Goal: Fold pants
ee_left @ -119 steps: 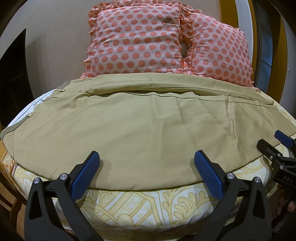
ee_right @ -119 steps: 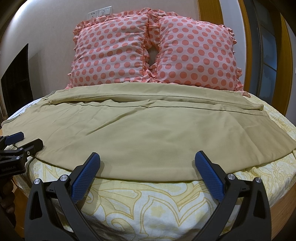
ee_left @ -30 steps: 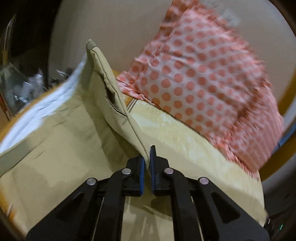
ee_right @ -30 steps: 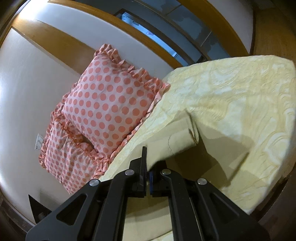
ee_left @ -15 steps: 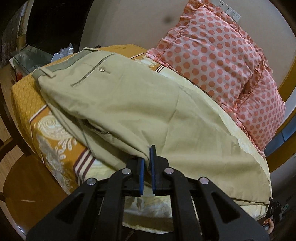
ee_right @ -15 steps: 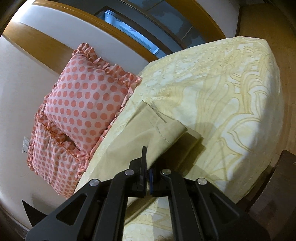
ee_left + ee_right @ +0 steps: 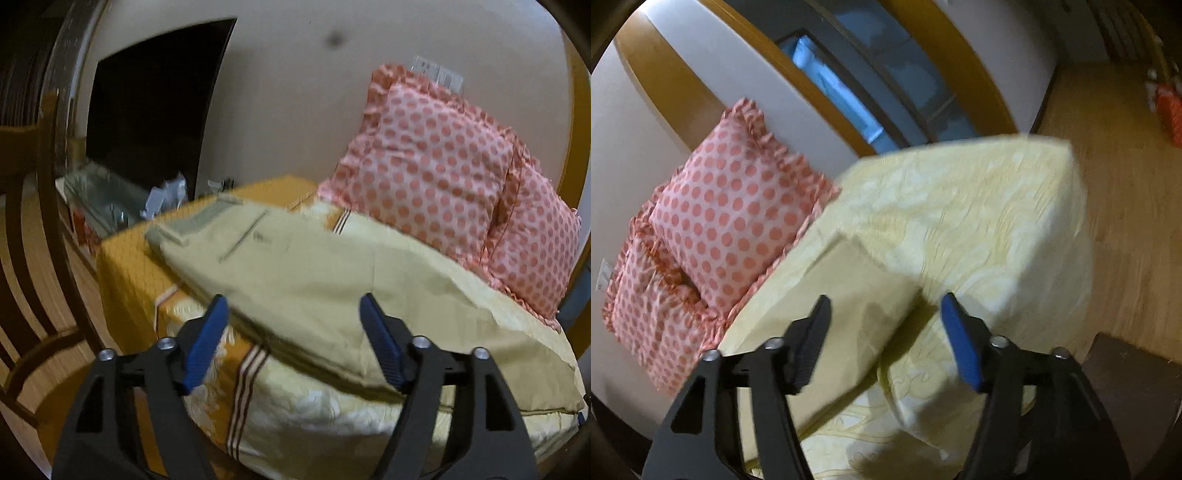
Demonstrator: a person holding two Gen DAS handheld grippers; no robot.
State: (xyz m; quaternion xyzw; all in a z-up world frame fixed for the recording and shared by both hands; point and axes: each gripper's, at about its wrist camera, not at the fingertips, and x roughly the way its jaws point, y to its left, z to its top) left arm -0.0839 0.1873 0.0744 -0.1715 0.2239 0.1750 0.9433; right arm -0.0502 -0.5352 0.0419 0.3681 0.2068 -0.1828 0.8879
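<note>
The khaki pants [image 7: 314, 280] lie folded lengthwise along the near side of the bed, waistband at the far left with a pocket slit and button showing. My left gripper [image 7: 295, 341] is open and empty, just off the pants' near edge by the seat end. In the right wrist view the hem end of the pants [image 7: 842, 295] lies flat on the bed. My right gripper [image 7: 882, 339] is open and empty, its jaws standing either side of the hem corner, just above it.
Two pink polka-dot pillows [image 7: 436, 173] lean on the wall behind the pants. The bed's yellow patterned sheet [image 7: 979, 221] drops off at the right corner to a wooden floor [image 7: 1126, 184]. A cluttered glass side table [image 7: 110, 199] and a dark chair back [image 7: 33, 295] stand left of the bed.
Both grippers have let go of the pants and opened. They have drawn back from the cloth, which now lies folded on the bed.
</note>
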